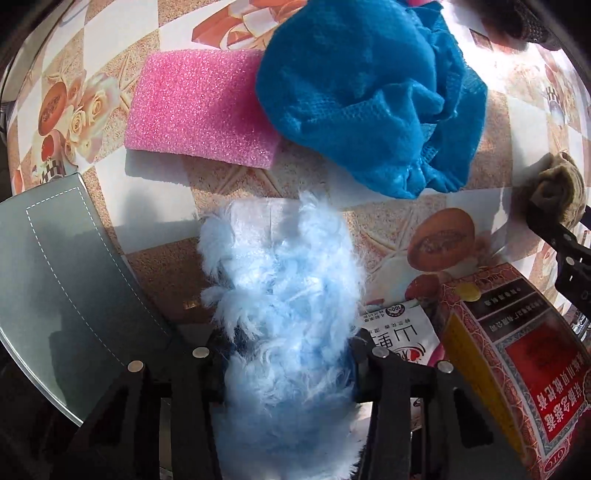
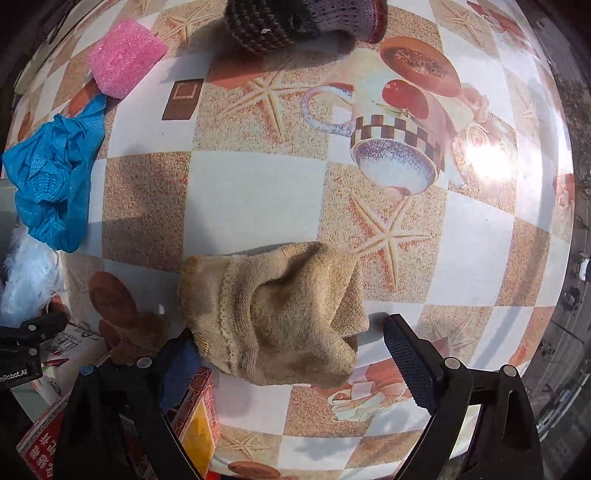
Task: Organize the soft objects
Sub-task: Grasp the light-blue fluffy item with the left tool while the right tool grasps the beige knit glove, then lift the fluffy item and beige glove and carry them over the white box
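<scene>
While the left tool [image 1: 286,354] stands closed on a pale blue fluffy item [image 1: 284,295], that item fills the gap between both fingers and runs up toward 12 o'clock over the patterned surface [image 1: 240,177]. In the left wrist view, a crumpled blue cloth [image 1: 373,99] lies at 1 o'clock and overlaps the right end of a pink foam sponge [image 1: 199,110], which sits at 11 o'clock. A grey sheet with a dashed white line [image 1: 62,266] lies at 9 o'clock, its edge just beside the left finger. A red printed carton [image 1: 517,354] sits at 4 o'clock, with a white printed packet [image 1: 399,332] between it and the fluffy item.

The right tool [image 2: 295,363] stands open. A beige knitted sock [image 2: 273,314] lies bunched on the surface between its fingers. The left finger's pad [image 2: 181,373] touches or nearly touches the sock's lower left edge; which of the two cannot be told. The right finger's pad [image 2: 410,365] stands just beside the sock's right edge, with a narrow strip of surface showing between them.

In the right wrist view, a dark striped knitted item [image 2: 303,22] lies at 12 o'clock, well apart from the sock. The pink foam sponge appears at 10 o'clock and the blue cloth at 9 o'clock, with the fluffy item below it at the frame edge.
</scene>
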The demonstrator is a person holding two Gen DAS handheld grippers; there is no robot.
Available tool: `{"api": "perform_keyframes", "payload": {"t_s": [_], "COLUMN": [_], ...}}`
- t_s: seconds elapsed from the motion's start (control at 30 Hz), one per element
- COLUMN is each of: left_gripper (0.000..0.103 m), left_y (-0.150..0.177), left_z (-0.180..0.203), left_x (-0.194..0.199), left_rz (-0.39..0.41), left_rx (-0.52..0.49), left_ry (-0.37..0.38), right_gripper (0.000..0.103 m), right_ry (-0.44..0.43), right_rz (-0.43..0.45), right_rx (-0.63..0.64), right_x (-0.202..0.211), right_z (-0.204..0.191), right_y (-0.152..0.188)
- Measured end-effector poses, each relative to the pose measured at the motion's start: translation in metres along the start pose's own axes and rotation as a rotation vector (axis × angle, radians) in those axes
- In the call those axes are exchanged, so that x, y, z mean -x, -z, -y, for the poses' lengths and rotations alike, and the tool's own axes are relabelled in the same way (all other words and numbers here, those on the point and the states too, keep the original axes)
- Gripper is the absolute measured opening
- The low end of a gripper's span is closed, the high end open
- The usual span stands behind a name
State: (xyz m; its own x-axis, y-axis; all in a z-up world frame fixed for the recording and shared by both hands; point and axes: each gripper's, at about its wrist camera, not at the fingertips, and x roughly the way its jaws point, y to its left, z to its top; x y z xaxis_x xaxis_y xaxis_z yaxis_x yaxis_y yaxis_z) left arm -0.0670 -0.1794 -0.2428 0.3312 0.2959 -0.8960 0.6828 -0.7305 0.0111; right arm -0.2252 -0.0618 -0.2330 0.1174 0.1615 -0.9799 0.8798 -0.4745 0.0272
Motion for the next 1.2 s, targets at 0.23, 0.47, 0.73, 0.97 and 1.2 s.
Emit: {"api": "perform_keyframes", "payload": {"t_s": [0.23, 0.47, 0.73, 0.97, 1.2], "left_gripper": [0.034, 0.035, 0.035, 0.035, 0.035], "left_y": [0.024, 0.059, 0.100, 0.143, 0.174], "left_z": [0.013, 0.018, 0.024, 0.036, 0.040], "left_x": [0.056, 0.110, 0.132, 0.132, 0.131], "left_rz": [0.275, 0.460, 0.517, 0.542, 0.567], "left_rx": [-0.039, -0.065, -0.095, -0.187, -0.263], "left_ry": [0.027, 0.059, 0.031, -0.007, -0.022], "right_gripper": [0.037, 0.037, 0.038, 0.038, 0.038], "right_ry": [-0.189, -0.333, -0.363, -0.363, -0.356], "right_rz": [0.118, 0.172, 0.252, 0.373, 0.412], "right_rx": [-0.218, -0.364, -0.369, -0.321, -0.199], "right_x": [0.031, 0.049, 0.095, 0.148, 0.175], "right_z": [0.062, 0.114, 0.092, 0.063, 0.017], "right_y": [0.022, 0.077, 0.079, 0.089, 0.113]}}
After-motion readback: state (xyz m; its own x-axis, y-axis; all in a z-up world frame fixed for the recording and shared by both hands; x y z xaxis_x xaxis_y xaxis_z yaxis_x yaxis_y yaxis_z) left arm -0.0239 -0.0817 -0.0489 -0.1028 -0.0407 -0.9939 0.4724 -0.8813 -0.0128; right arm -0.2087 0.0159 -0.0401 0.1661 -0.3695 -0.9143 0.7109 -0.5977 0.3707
